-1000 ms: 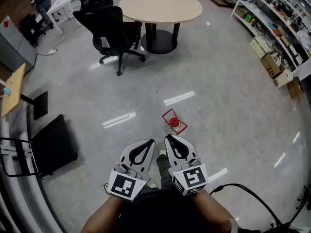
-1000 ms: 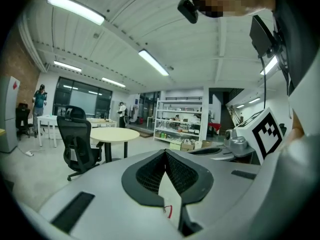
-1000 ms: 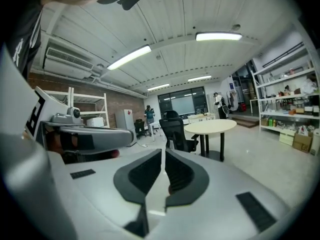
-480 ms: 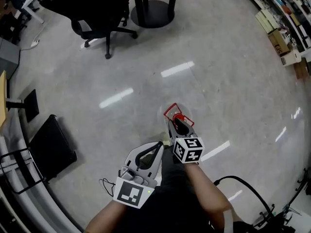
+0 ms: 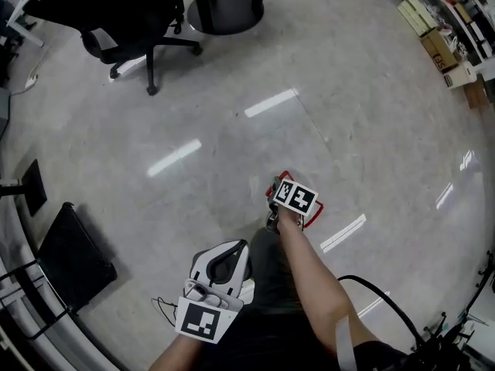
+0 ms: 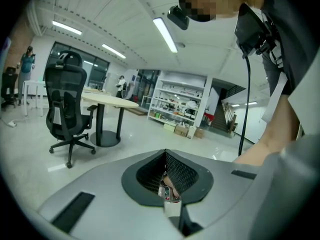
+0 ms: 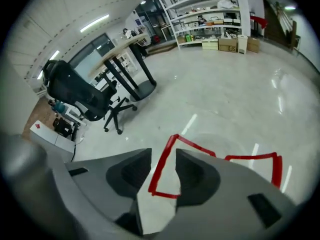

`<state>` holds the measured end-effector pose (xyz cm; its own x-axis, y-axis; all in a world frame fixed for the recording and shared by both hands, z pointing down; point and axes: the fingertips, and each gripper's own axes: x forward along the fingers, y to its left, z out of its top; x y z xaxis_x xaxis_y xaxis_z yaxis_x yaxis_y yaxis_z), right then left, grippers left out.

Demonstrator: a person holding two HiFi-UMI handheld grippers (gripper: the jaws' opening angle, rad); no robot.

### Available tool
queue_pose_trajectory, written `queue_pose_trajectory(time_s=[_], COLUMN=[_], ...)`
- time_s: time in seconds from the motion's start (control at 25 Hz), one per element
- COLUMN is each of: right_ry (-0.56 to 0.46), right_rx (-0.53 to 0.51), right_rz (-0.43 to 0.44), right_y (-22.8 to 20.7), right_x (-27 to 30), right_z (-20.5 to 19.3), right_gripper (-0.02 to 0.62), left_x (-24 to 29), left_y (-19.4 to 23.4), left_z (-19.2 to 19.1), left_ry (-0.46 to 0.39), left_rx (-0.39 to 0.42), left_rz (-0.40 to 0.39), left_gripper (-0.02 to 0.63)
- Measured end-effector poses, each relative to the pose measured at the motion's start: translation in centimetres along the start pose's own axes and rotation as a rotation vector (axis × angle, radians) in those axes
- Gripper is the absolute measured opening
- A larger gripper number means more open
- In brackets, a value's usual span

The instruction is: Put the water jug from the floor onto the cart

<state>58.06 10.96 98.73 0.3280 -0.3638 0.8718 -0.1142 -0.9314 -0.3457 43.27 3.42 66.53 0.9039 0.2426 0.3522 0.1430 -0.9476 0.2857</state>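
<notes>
Hovering over the red tape square [image 5: 313, 221], your right gripper [image 7: 162, 156] has jaws just opened, nothing between; the water jug, hidden beneath, presumably lies straight below; the closed left gripper [image 5: 232, 250] is farther

From the head view, the right hand-held gripper [image 5: 277, 190] covers much of the red tape square [image 5: 315, 215]. Its jaws, just opening with only floor [image 7: 225, 109] and that tape between them, hide under its cube [image 5: 295, 197]. The table [image 5: 224, 6] and chair [image 5: 116, 14] are cut off at the top edge. The shelf things [image 5: 441, 37] are too small to tell.
</notes>
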Motion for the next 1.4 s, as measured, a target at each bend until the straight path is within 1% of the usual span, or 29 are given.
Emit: queue_pose_trajectory(time_s=[0.12, 0.24, 0.32, 0.44, 0.6, 0.68, 0.8, 0.96, 1.12, 1.24, 1.4], right_ry=[0.054, 0.105, 0.155, 0.187, 0.210, 0.195, 0.170, 0.175, 0.184, 0.191, 0.207], right_rx=[-0.012, -0.075, -0.087, -0.089, -0.047, -0.026, -0.031, -0.073, -0.120, -0.175, -0.266], right_rz=[-0.042, -0.088, -0.094, -0.089, -0.038, -0.002, 0.057, 0.126, 0.182, 0.234, 0.326], right_y=[-0.6, -0.3, -0.1, -0.2, 0.2, 0.6, 1.1, -0.2, -1.3, 0.2, 4.7], right_x=[2.2, 4.3, 5.0, 4.9, 5.1, 4.3, 1.9, -1.2, -4.0, -7.5, -14.9], right_z=[0.1, 0.1, -0.3, -1.1, -2.3, -2.8, -3.3, -4.2, -4.6, -4.0, -2.9], right_gripper=[0.127, 0.127, 0.127, 0.118, 0.078, 0.061, 0.038, 0.035, 0.036, 0.036, 0.036], left_x=[-0.1, -0.4, -0.6, -0.9, -1.4, -1.5, -1.5, -1.2, -1.4, -1.9, -3.8], left_y=[1.2, 2.0, 2.6, 3.5, 3.8, 3.8, 3.6, 1.9, 0.7, -0.3, -2.7], left_z=[-0.6, -1.7, -2.4, -2.8, -2.6, -2.4, -1.2, 0.6, 1.6, 3.1, 6.7], left_ry=[0.005, 0.021, 0.025, 0.024, 0.023, 0.023, 0.033, 0.034, 0.033, 0.049, 0.071], left_rx=[-0.027, -0.040, -0.048, -0.061, -0.049, -0.047, -0.026, 0.014, 0.023, 0.012, 0.012], left_rz=[0.013, 0.027, 0.038, 0.056, 0.060, 0.056, 0.027, -0.024, -0.033, -0.024, -0.018], left_gripper=[0.005, 0.005, 0.005, 0.005, 0.005, 0.005, 0.005, 0.005, 0.005, 0.005, 0.005])
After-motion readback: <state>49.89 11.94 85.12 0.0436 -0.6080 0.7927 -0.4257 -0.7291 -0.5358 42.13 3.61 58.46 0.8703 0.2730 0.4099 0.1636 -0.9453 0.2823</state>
